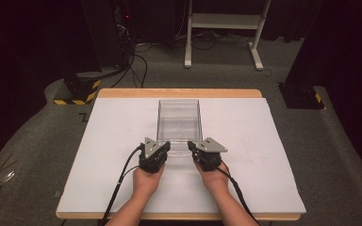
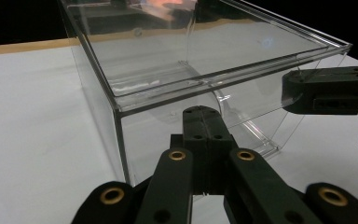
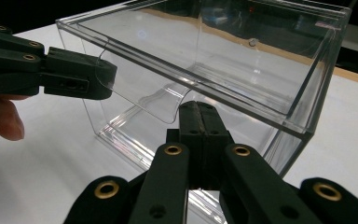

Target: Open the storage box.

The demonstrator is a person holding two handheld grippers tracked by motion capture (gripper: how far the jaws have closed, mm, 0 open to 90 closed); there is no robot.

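High view: a clear box (image 1: 179,120) stands on the white table (image 1: 113,136), centre, long axis running away from the person. The left gripper (image 1: 162,149) and right gripper (image 1: 193,149) sit at its two near corners. Judged step: approach to the near wall, no grasp yet.

Left gripper view: jaws pressed together, holding nothing, tips just short of the box (image 2: 205,60). Walls are thin, hard, glossy plastic; edges square.

Right gripper view: jaws likewise together and empty. The box (image 3: 261,70) front carries a scooped cut-out. Next move calls for parting the jaws and seating them on a wall; the slick plastic may slip
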